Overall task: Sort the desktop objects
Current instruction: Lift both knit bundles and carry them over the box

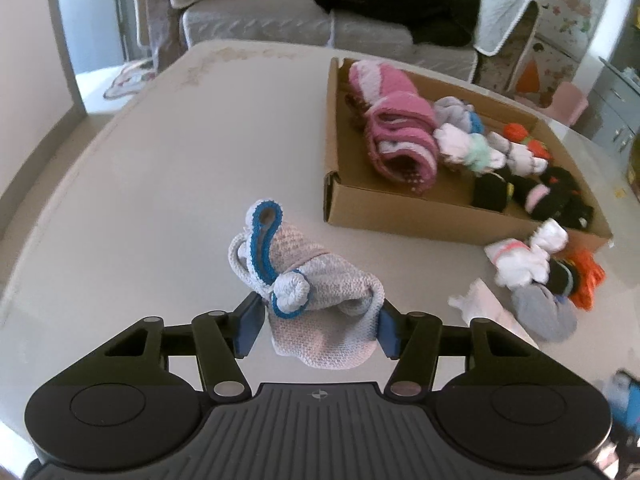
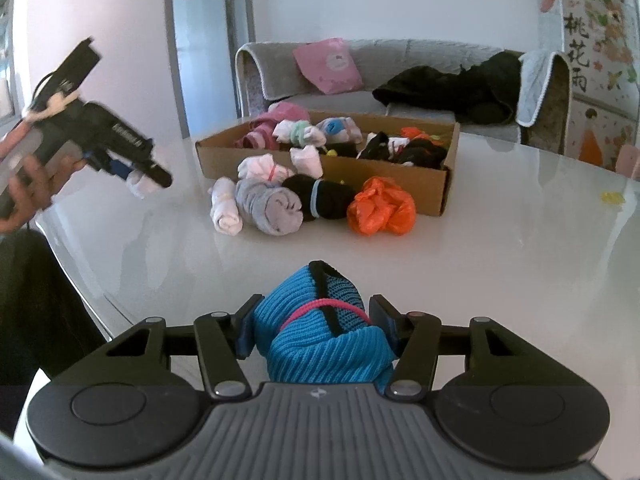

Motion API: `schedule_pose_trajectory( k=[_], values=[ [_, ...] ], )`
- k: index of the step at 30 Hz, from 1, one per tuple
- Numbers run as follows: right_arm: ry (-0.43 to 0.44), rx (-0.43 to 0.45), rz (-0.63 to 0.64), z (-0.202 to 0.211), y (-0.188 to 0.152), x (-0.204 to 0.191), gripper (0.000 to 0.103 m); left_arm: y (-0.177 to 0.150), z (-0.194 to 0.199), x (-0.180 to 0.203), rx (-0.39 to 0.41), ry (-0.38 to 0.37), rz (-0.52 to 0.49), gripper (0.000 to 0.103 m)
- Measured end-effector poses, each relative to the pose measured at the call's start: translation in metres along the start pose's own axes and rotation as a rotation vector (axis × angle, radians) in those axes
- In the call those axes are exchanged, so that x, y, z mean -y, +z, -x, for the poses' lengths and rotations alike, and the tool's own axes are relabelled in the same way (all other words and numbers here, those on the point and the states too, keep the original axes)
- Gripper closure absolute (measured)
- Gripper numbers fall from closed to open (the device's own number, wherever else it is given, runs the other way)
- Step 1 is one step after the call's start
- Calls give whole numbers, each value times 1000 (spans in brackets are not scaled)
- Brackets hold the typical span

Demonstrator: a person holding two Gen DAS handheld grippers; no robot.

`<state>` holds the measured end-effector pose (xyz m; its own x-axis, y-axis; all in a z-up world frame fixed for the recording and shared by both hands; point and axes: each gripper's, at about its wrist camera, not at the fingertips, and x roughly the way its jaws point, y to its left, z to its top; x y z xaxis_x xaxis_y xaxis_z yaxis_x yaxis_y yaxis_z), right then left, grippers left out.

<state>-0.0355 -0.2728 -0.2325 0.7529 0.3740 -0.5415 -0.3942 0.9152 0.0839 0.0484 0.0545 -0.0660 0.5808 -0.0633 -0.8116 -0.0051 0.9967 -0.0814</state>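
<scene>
- Claws: I have the left claw (image 1: 318,316) clamped on a white sock roll (image 1: 308,284) with blue trim, lifted off the tabletop (image 1: 160,184), presumably for carrying to the box (image 1: 400,208).
- The right claw (image 2: 314,330) grips a blue sock roll (image 2: 320,328), low over the tabletop.
- Box holds rolls in rows, pink at one end, black at the other; I judge sorting is by colour.
- Left view shows those rows from above; right view alone shows the hand (image 2: 28,188) carrying the left claw, and the unsorted pile (image 2: 312,200) before the box.
</scene>
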Motion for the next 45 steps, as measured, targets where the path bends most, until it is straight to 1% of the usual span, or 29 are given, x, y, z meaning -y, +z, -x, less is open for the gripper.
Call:
schedule_pose_trajectory(
  k=[7,11,14,17,20,25,29,32,36,38,39,41,45],
  values=[
    [-19,18,-86,17,8,17,50,-10,36,2,59,7,-84,39],
    [-39,32,-123,27,15,30,50,-10,58,-2,92,-10,-94,39],
    [-49,52,-162,33,27,43,50,-3,75,0,129,-16,-102,39],
    [-56,87,-195,37,46,53,50,7,93,5,174,-34,-113,39],
    [-51,134,-214,40,73,59,50,23,108,16,224,-60,-134,39],
    [-16,196,-241,34,132,70,50,62,123,39,293,-113,-161,39],
    [8,227,-251,21,175,74,50,98,130,59,323,-182,-167,39],
    [23,238,-258,7,196,77,50,120,133,75,344,-202,-184,39],
    [49,243,-291,-6,211,83,50,140,128,89,338,-209,-179,39],
    [55,237,-304,-9,209,86,50,147,121,94,333,-211,-170,39],
    [48,228,-304,-15,214,87,50,150,117,96,331,-209,-168,39],
    [41,209,-296,-19,217,86,50,153,107,100,325,-187,-174,39],
    [38,182,-278,-29,222,81,50,157,88,105,291,-168,-180,39]
  ],
)
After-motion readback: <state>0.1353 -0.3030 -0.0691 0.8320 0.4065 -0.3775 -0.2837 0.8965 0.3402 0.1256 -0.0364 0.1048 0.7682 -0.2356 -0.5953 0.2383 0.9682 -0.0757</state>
